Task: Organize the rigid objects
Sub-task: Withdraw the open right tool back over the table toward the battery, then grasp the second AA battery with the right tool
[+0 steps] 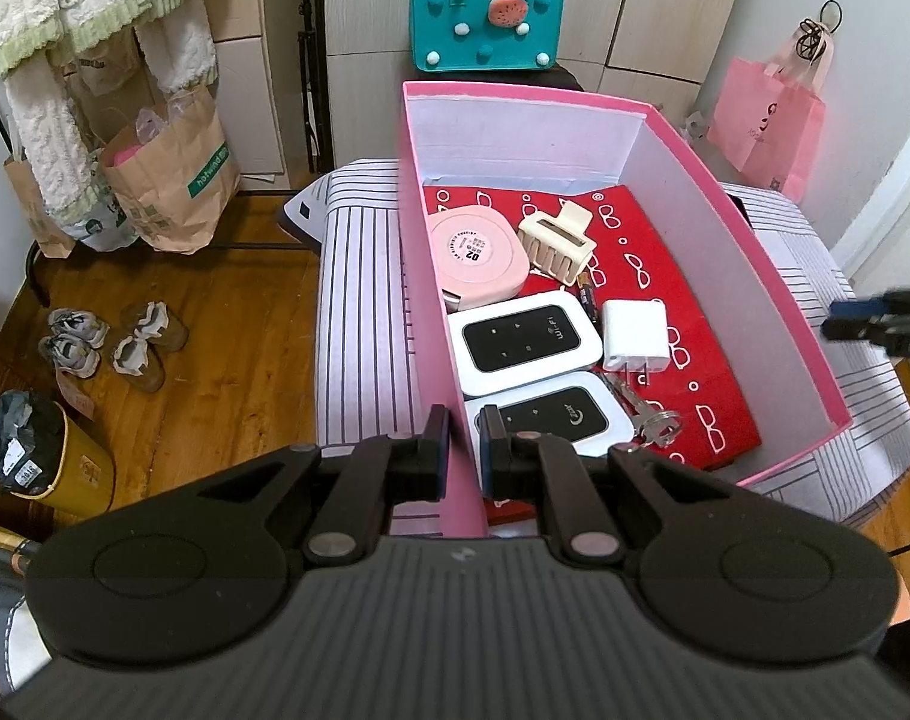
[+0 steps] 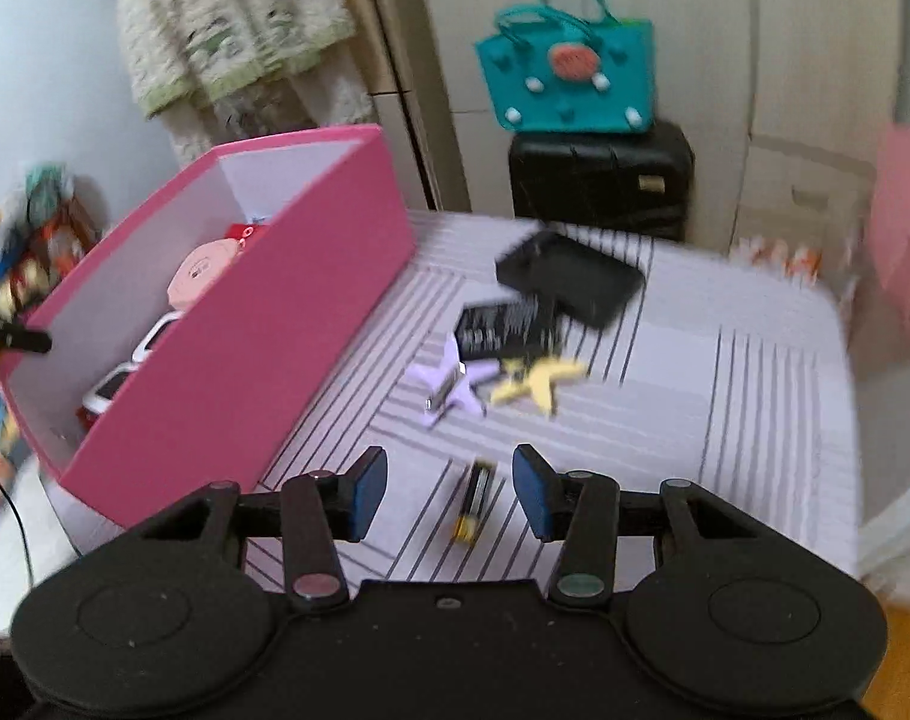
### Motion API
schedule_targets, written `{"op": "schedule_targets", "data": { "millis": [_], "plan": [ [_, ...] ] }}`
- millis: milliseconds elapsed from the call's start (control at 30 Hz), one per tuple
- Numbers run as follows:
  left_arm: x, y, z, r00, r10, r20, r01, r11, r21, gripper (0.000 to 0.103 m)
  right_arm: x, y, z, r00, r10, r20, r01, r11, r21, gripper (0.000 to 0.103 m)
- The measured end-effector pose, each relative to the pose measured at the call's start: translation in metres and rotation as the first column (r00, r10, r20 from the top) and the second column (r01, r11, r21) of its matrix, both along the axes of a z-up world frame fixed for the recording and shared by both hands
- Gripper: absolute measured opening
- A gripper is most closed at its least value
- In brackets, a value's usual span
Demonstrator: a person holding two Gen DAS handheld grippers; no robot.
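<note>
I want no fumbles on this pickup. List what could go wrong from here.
1. The battery is round and lies on soft striped bedding; it may roll or sink as the right gripper closes its open jaws.
2. The left gripper pinches the pink box wall; a tug could shift the contents.

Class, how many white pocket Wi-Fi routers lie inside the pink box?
2. One router sits mid-box by the left wall; the other router lies nearer the camera, partly behind the left fingers.

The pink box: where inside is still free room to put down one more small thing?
In the pink box, the red mat is bare along the right wall, beside the white charger. The left side is crowded: pink round case, two WiFi routers.
</note>
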State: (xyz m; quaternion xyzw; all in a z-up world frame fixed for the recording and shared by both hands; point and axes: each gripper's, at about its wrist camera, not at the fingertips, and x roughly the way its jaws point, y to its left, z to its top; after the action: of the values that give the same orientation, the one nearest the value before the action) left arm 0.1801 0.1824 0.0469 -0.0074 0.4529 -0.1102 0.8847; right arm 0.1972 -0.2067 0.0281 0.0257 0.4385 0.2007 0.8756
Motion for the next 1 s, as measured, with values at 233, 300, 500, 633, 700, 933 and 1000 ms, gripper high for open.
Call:
{"op": "schedule_targets", "data": {
  "millis": [233,300,500,633,700,933,1000],
  "plan": [
    [0.006,0.001,0.0,1.0,0.003,-0.02,-0.003,1.0,-0.005,0.009,-0.016,0.0,-0.039,0.999,-0.037,-0.015,0.038,0.995,0.09,0.042],
    [0.005,0.001,0.0,1.0,0.0,-0.022,0.0,1.0,-0.002,0.009,-0.022,0.006,-0.041,0.999,-0.039,0.017,0.038,0.998,0.053,0.042],
    [0.009,0.0,0.001,1.0,-0.001,-0.02,0.001,1.0,0.004,0.009,-0.02,0.011,-0.039,0.995,-0.064,0.076,0.067,0.997,-0.034,0.039],
    [0.011,0.001,0.0,1.0,0.005,-0.02,-0.005,1.0,-0.001,0.009,-0.014,0.011,-0.043,0.991,-0.103,0.09,0.107,0.993,-0.049,0.011],
    [0.011,0.001,0.0,1.0,0.006,-0.02,-0.006,1.0,-0.002,0.009,-0.019,0.009,-0.037,0.982,-0.136,0.129,0.139,0.99,-0.013,0.011],
    [0.012,0.001,0.001,1.0,-0.001,-0.015,0.001,1.0,0.006,0.009,-0.026,0.009,-0.001,0.975,-0.12,0.187,0.115,0.993,0.034,0.011],
    [0.012,0.0,0.001,1.0,-0.002,-0.013,0.002,1.0,0.01,0.009,-0.027,0.011,0.011,0.976,-0.098,0.195,0.09,0.995,0.047,0.011]
  ]
}}
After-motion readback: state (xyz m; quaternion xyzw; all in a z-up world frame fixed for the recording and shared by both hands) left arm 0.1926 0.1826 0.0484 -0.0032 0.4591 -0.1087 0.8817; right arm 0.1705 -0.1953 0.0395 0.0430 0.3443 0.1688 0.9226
